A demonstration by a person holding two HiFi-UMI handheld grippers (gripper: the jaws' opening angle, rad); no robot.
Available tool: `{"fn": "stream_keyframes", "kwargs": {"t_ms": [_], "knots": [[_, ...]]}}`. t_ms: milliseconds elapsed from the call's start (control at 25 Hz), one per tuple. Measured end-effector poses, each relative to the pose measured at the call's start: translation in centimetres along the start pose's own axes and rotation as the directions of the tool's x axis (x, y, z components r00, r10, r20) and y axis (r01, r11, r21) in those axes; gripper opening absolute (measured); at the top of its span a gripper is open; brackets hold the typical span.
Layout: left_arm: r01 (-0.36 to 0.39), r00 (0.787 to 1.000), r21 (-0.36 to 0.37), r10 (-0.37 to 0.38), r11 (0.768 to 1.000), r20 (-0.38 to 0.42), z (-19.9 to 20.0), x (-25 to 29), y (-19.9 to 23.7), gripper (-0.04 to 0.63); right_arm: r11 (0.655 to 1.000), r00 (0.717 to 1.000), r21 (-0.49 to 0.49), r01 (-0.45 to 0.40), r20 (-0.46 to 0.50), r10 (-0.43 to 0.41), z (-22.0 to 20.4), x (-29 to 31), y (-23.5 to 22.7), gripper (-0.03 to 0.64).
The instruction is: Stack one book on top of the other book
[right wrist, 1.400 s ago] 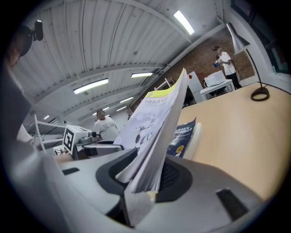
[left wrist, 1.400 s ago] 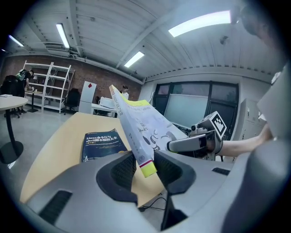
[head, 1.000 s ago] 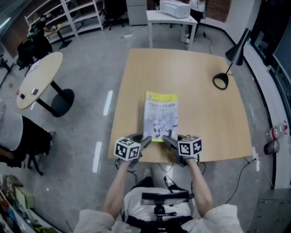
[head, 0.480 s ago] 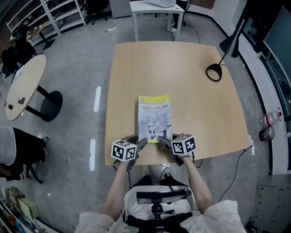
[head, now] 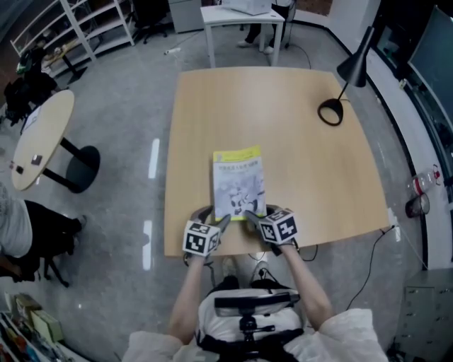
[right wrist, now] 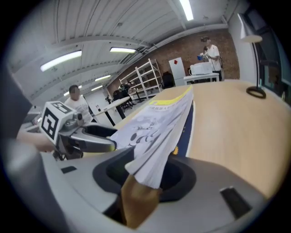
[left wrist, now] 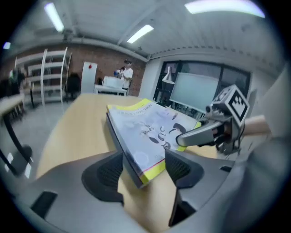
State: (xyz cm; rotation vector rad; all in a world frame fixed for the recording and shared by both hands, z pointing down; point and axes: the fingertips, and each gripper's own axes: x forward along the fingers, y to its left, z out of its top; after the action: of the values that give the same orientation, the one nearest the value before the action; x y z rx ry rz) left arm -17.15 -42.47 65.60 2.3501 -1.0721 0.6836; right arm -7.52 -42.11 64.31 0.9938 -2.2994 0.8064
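A white book with a yellow band (head: 238, 180) lies lengthwise near the table's front edge. In the right gripper view it (right wrist: 159, 120) rests on a dark blue book (right wrist: 185, 136). My left gripper (head: 220, 223) is at its near left corner (left wrist: 145, 132). Its jaws have just been opening and stand apart from the corner between them. My right gripper (head: 249, 215) is at the near right corner. Its jaws (right wrist: 145, 177) have also just been opening a little, and the fanned pages lie loose between them.
The wooden table (head: 304, 162) has a black desk lamp (head: 338, 92) at its far right. A round table (head: 35, 141) stands on the floor to the left, and a white table (head: 244, 14) behind. A bottle (head: 422, 184) lies at the right.
Both grippers and the book's near end have sunk a little toward the table. The grippers have drawn slightly closer together, and the head view has shifted.
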Motion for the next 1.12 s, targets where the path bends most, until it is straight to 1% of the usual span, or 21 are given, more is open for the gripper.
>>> {"fn": "stream_keyframes", "kwargs": {"t_ms": [40,80,120,160,240,320,400,440,520,600,680,760,840,920,1000,1040,1080,1120], "knots": [[-0.055,0.998,0.105,0.053,0.993,0.021,0.4,-0.2,0.3,0.303,0.999,0.999,-0.035,0.033,-0.005,-0.034,0.1,0.1,0.0,0.161],[-0.095,0.995,0.194,0.088,0.976,0.041,0.8,-0.3,0.5,0.327,0.995,0.998,-0.070,0.068,-0.007,-0.069,0.2,0.2,0.0,0.164],[-0.114,0.993,0.240,0.104,0.964,0.051,1.0,-0.3,0.5,0.327,0.991,0.995,-0.095,0.098,-0.006,-0.099,0.2,0.2,0.0,0.169],[-0.117,0.993,0.245,0.108,0.962,0.053,1.0,-0.2,0.5,0.327,0.987,0.992,-0.108,0.122,-0.003,-0.123,0.2,0.3,-0.1,0.175],[-0.113,0.993,0.214,0.105,0.970,0.050,0.8,-0.1,0.4,0.327,0.984,0.989,-0.101,0.147,0.002,-0.148,0.1,0.2,-0.4,0.189],[-0.111,0.993,0.199,0.103,0.974,0.052,0.7,-0.1,0.3,0.327,0.981,0.984,-0.085,0.177,0.009,-0.177,0.1,-0.2,-0.8,0.208],[-0.101,0.994,0.174,0.094,0.980,0.050,0.7,-0.1,0.3,0.327,0.976,0.978,-0.070,0.208,0.019,-0.207,0.3,-0.6,-1.4,0.309],[-0.097,0.995,0.159,0.091,0.982,0.049,0.7,-0.2,0.4,0.327,0.974,0.976,-0.063,0.217,0.023,-0.216,0.3,-0.7,-1.6,0.314],[-0.102,0.994,0.143,0.095,0.984,0.056,0.7,-0.4,0.5,0.327,0.965,0.969,-0.083,0.247,0.028,-0.246,0.3,-1.3,-1.9,0.346],[-0.110,0.993,0.136,0.101,0.985,0.066,0.8,-0.5,0.5,0.327,0.947,0.957,-0.133,0.291,0.038,-0.288,0.3,-2.0,-2.3,0.370],[-0.105,0.993,0.127,0.098,0.986,0.061,0.6,-0.6,0.5,0.327,0.944,0.954,-0.139,0.300,0.041,-0.298,0.1,-2.5,-2.6,0.370],[-0.106,0.993,0.124,0.099,0.987,0.064,0.7,-0.9,0.3,0.327,0.946,0.952,-0.114,0.305,0.056,-0.301,0.3,-3.1,-2.8,0.370],[-0.125,0.988,0.115,0.114,0.985,0.100,1.4,-1.6,0.4,0.327,0.947,0.948,-0.089,0.310,0.100,-0.301,1.1,-3.8,-3.0,0.370],[-0.142,0.979,0.073,0.130,0.987,0.154,3.0,-2.6,0.8,0.327,0.961,0.954,-0.052,0.272,0.143,-0.263,2.5,-4.5,-2.6,0.370],[-0.130,0.973,0.003,0.127,0.991,0.193,4.8,-3.5,1.0,0.327,0.982,0.965,0.001,0.191,0.182,-0.188,4.4,-5.5,-1.5,0.368],[-0.120,0.970,-0.029,0.123,0.992,0.211,5.9,-3.9,1.0,0.327,0.987,0.962,0.024,0.160,0.221,-0.162,5.8,-6.2,-0.9,0.316],[-0.115,0.963,-0.052,0.124,0.992,0.240,7.2,-4.5,1.0,0.327,0.988,0.948,0.038,0.148,0.278,-0.153,7.4,-7.2,-0.4,0.232],[-0.121,0.950,-0.061,0.133,0.991,0.284,8.7,-5.4,1.0,0.325,0.987,0.925,0.039,0.153,0.347,-0.157,9.3,-8.4,0.2,0.199]]}}
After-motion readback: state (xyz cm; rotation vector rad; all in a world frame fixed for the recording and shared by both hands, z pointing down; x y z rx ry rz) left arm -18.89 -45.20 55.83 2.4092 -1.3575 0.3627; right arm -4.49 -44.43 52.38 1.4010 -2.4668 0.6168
